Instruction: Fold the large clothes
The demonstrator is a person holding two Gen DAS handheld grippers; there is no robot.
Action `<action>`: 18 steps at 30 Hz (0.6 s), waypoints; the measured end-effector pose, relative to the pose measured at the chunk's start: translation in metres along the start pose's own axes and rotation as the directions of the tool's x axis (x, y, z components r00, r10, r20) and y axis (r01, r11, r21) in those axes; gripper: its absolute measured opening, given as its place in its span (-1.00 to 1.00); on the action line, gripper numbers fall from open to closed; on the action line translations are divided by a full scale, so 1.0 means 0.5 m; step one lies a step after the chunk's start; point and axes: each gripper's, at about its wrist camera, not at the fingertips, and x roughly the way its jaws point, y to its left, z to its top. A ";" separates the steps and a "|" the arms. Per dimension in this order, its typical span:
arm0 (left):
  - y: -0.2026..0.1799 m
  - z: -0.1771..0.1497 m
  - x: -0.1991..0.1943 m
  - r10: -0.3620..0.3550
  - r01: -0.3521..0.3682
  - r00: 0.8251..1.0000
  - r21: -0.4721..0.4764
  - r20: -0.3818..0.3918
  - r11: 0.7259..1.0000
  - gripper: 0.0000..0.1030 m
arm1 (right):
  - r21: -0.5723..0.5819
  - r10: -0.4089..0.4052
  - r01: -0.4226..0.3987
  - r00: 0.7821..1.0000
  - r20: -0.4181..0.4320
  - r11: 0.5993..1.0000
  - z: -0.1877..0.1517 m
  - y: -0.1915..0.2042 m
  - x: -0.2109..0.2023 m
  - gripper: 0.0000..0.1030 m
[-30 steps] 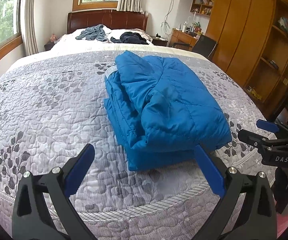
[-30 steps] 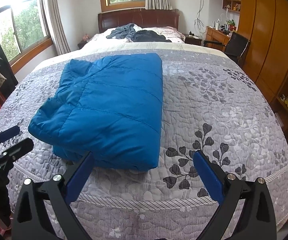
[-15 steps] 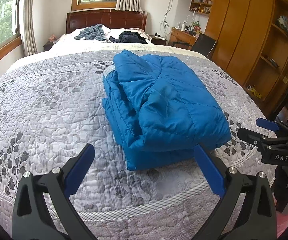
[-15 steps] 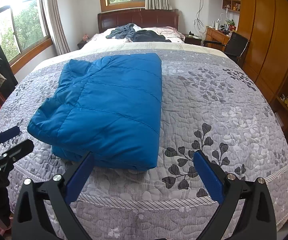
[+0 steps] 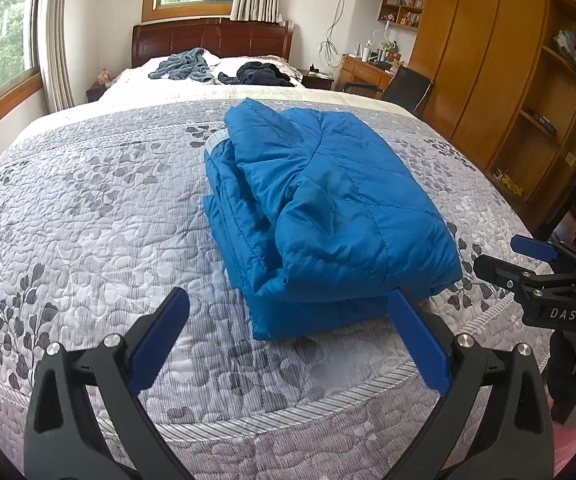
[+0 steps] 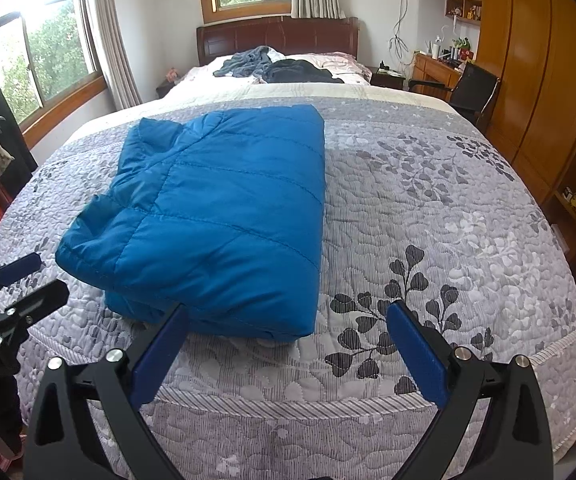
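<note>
The blue quilted jacket [image 5: 327,216] lies folded in a thick bundle near the foot edge of the bed [image 5: 88,208]. Both the left hand-held gripper [image 5: 288,336] and right hand-held gripper [image 6: 288,344] hang just off that edge, fingers spread, empty. The folding looks finished; next, perhaps only squaring the loose sleeve side.

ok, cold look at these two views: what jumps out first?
The bright blue quilted jacket, folded into a thick bundle, lies near the foot of the grey floral bedspread. Both claws, left and right, hang open and empty over the bed's near edge. Two crumpled dark garments lie by the wooden headboard.
</note>
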 end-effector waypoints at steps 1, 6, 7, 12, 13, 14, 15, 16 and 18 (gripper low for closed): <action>0.000 0.000 0.000 0.000 0.000 1.000 0.000 0.000 1.000 0.93 | 0.000 0.000 0.000 1.000 0.000 1.000 0.000 0.000 0.000 0.92; 0.000 0.000 0.000 0.000 0.000 1.000 -0.001 0.000 1.000 0.93 | 0.001 0.000 0.000 1.000 -0.001 1.000 0.000 0.000 0.001 0.92; 0.000 0.000 0.000 0.000 0.000 1.000 0.000 0.000 1.000 0.93 | 0.000 0.000 0.000 1.000 -0.001 1.000 0.000 0.000 0.001 0.92; -0.002 -0.002 0.001 -0.003 0.003 1.000 0.001 -0.003 1.000 0.93 | -0.011 -0.008 0.008 1.000 0.012 1.000 0.000 0.000 0.003 0.92; -0.003 -0.002 0.003 -0.003 0.003 1.000 0.002 -0.004 1.000 0.93 | -0.012 -0.008 0.008 1.000 0.015 1.000 0.000 -0.001 0.004 0.92; -0.003 -0.003 0.003 -0.003 0.003 1.000 0.003 -0.005 1.000 0.93 | -0.010 -0.006 0.006 1.000 0.015 1.000 0.001 -0.001 0.004 0.92; -0.003 -0.002 0.004 -0.004 0.004 1.000 0.003 -0.006 1.000 0.93 | -0.009 -0.002 0.002 1.000 0.016 1.000 0.002 -0.003 0.005 0.92; -0.003 -0.003 0.004 -0.004 0.004 1.000 0.002 -0.006 1.000 0.93 | -0.006 0.000 0.000 1.000 0.016 1.000 0.002 -0.004 0.005 0.92; -0.003 -0.002 0.004 -0.004 0.004 1.000 0.002 -0.005 1.000 0.93 | -0.007 -0.006 0.006 1.000 0.015 1.000 0.003 -0.005 0.007 0.92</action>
